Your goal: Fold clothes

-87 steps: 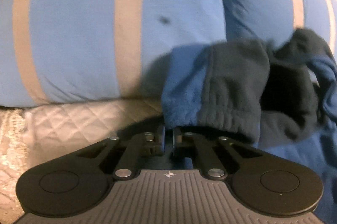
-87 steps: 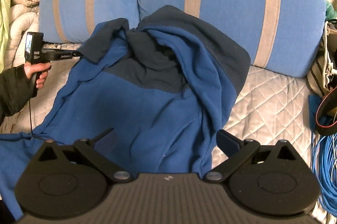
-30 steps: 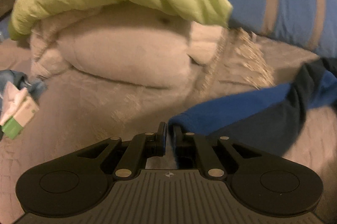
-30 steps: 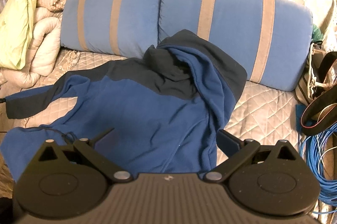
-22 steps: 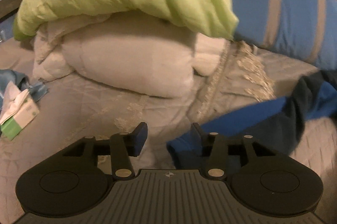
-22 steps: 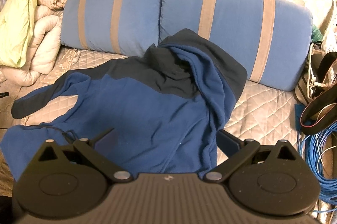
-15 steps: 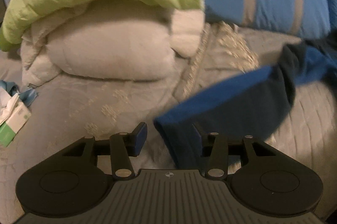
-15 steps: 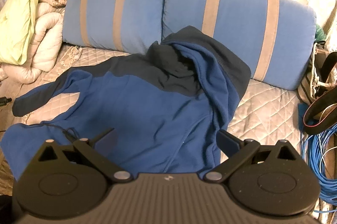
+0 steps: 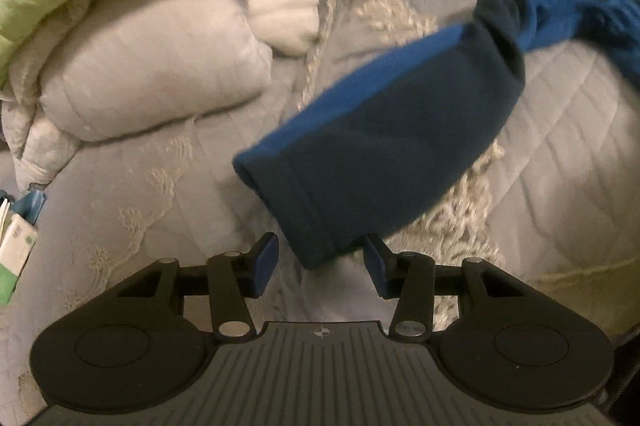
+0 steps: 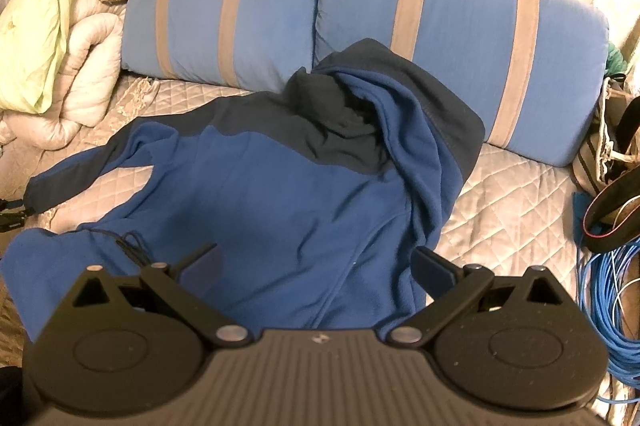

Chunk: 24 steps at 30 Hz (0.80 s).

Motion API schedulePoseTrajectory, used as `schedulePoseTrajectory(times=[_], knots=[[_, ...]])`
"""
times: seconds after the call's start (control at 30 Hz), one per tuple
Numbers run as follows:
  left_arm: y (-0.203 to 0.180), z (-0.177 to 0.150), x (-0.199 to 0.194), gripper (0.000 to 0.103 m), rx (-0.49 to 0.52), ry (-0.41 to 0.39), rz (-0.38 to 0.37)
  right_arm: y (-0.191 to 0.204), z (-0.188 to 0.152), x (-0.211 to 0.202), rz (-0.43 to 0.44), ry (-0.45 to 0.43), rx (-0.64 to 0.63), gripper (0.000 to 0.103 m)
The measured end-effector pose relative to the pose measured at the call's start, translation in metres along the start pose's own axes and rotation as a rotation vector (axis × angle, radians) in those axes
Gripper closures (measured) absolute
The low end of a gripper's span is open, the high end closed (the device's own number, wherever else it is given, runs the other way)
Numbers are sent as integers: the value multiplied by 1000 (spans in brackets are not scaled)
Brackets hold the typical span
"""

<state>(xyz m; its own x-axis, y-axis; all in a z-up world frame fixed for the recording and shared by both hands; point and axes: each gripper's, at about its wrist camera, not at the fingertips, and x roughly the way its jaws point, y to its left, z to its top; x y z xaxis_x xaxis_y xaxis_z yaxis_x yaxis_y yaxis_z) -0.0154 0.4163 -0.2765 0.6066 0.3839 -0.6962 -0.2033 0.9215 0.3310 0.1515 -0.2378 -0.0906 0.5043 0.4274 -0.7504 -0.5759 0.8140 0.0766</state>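
A blue fleece hoodie [image 10: 272,202] with dark navy shoulders lies spread on the quilted bed, its hood bunched against the striped cushions. Its left sleeve [image 10: 84,166] stretches out toward the left edge. In the left wrist view that sleeve's navy cuff [image 9: 360,162] lies flat on the bedspread, its hem just ahead of my open left gripper [image 9: 320,260], nothing between the fingers. My right gripper [image 10: 316,266] is wide open over the hoodie's lower body, holding nothing. The hoodie's right sleeve is folded under or hidden.
Two blue cushions with tan stripes [image 10: 460,38] stand behind the hoodie. Rolled white and green duvets [image 9: 132,38] pile up at the left. Blue cable coils [image 10: 608,290] and bags sit at the right edge. A small carton [image 9: 14,254] lies far left.
My left gripper drew the sleeve out to the left, then opened and let the cuff go; the cuff now lies on the bed. The right gripper stayed open and hardly moved.
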Motion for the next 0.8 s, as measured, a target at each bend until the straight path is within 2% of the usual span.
schedulePoseTrajectory(times=[0.1,0.13,0.17,0.23,0.27,0.47,0.67,0.8], knots=[[-4,-4,3,60,20,11,-2,0,-1,0,2,0,-1,0],[-5,-5,4,67,27,14,-2,0,-1,-1,3,0,-1,0],[-7,-6,5,82,34,18,-3,0,-1,-1,3,0,-2,0],[-9,-9,7,85,47,25,-4,-1,-2,-2,2,-1,-3,0],[-10,-7,4,94,52,12,-6,-1,-3,-2,1,-2,-3,0],[-12,3,-32,96,42,-63,-44,-5,-4,-1,6,-8,7,0],[-10,24,-82,97,-91,-125,-196,-5,-5,1,22,-11,4,0],[7,30,-106,97,-359,-158,-393,-2,-5,2,25,-7,0,0]])
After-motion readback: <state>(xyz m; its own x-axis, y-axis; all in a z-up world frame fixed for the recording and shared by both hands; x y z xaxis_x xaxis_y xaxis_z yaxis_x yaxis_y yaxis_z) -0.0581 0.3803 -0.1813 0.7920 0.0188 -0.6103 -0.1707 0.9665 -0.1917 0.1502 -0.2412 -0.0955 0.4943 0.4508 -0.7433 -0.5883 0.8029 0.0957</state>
